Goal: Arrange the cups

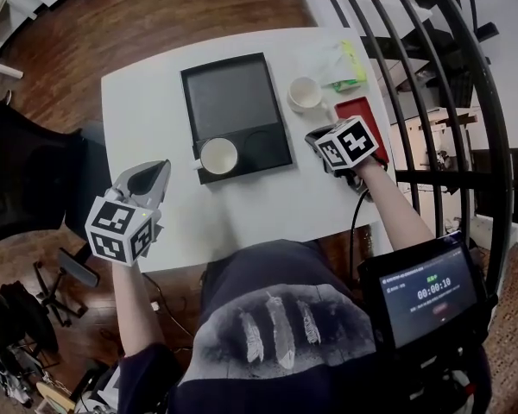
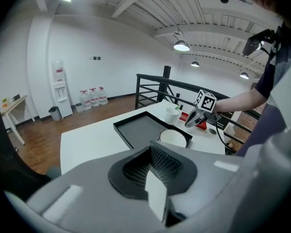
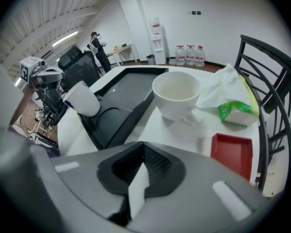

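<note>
On the white table (image 1: 147,102) lies a black tray (image 1: 229,102). One white cup (image 1: 218,155) stands in the tray's front-left round recess; the recess (image 1: 263,147) beside it holds nothing. A second white cup (image 1: 306,93) stands on the table to the right of the tray, large and upright in the right gripper view (image 3: 177,95). My left gripper (image 1: 160,171) is shut and holds nothing, over the table's front-left part, apart from the tray. My right gripper (image 1: 313,136) is shut and holds nothing, just in front of the second cup. Both pairs of jaws meet, left (image 2: 154,176) and right (image 3: 137,186).
A red tray (image 1: 360,115) lies right of my right gripper. A green and white packet (image 1: 345,65) sits at the table's far right. A black railing (image 1: 414,76) runs along the right side. A black office chair (image 1: 26,179) stands to the left.
</note>
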Demonstrator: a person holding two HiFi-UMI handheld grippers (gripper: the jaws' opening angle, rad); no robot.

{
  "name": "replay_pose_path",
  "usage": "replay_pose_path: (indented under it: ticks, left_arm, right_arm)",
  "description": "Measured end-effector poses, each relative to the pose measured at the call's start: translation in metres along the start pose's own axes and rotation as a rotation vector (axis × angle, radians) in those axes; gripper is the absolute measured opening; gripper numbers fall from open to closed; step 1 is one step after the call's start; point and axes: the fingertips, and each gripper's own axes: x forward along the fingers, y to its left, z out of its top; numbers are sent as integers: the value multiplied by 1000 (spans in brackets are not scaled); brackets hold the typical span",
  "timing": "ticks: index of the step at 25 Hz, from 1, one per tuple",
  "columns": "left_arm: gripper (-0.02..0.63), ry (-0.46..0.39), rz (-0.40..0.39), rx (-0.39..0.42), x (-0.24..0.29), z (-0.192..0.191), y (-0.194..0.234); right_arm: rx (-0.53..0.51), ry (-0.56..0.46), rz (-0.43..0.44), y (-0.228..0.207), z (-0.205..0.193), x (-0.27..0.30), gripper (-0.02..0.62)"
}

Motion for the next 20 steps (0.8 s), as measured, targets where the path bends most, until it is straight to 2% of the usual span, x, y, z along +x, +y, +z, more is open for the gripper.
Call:
replay_pose_path:
  ticks: [5,9,12,16,20]
  left_arm:
    - [14,4,35,27,-7,7,12]
    - [15,-4,22,38,-1,13,5]
    - [14,15,46,62,-6,11,9]
    - [15,18,84,44,-19,9,22]
    - [15,16,61,25,-30,16,12]
  right_arm:
    - [-15,-5,18,4,19,7,5]
    - [9,13,8,2,2,-3,5]
    - [19,10,16,6,3,2,5]
    - [4,2,35,9,15,8,5]
    - [34,21,27,10,-3,-20,5]
